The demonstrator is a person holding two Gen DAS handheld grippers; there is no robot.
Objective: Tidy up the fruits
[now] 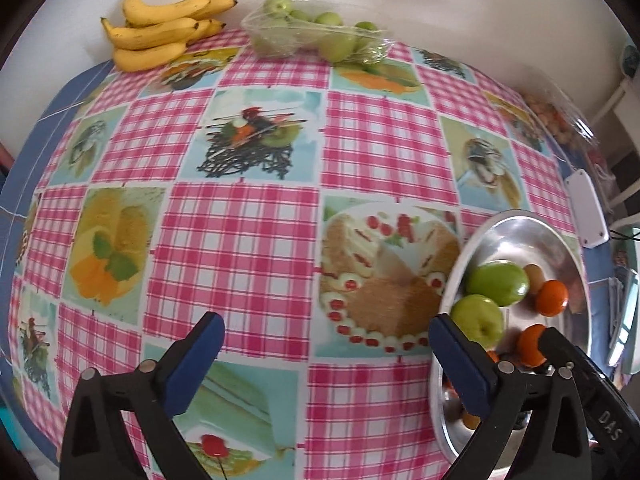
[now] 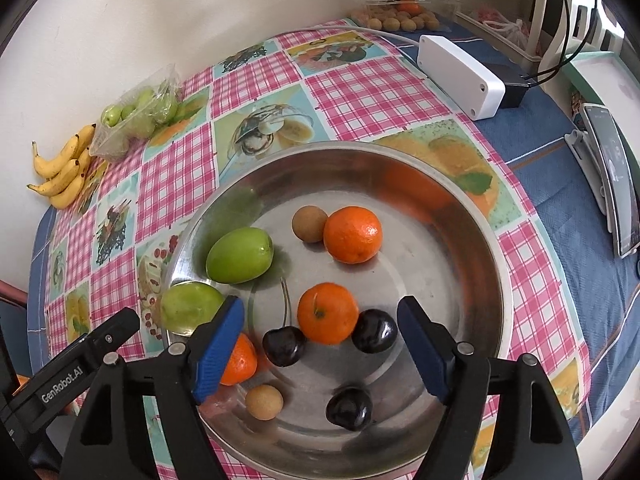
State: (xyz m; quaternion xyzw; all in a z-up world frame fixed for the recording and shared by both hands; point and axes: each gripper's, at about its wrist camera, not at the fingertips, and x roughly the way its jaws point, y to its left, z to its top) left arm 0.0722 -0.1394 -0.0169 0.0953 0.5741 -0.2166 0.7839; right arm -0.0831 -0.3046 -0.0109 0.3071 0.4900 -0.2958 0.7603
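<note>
My right gripper (image 2: 320, 308) is open above the steel bowl (image 2: 492, 264). An orange (image 2: 327, 314) lies between its blue pads, which do not touch it. Around it in the bowl are two more oranges (image 2: 352, 234), three dark cherries (image 2: 284, 346), two small brown fruits (image 2: 309, 224) and two green fruits (image 2: 239, 255). My left gripper (image 1: 326, 324) is open wide over the checked tablecloth, just left of the bowl (image 1: 520, 220), with nothing between its fingers. Bananas (image 1: 160, 28) and a bag of green fruits (image 1: 316, 34) lie at the table's far edge by the wall.
A white box (image 2: 460, 76) with a cable sits on the blue cloth right of the bowl. A screen on a stand (image 2: 612, 172) is at the far right. A clear tray of small brown fruits (image 2: 400, 20) stands at the back.
</note>
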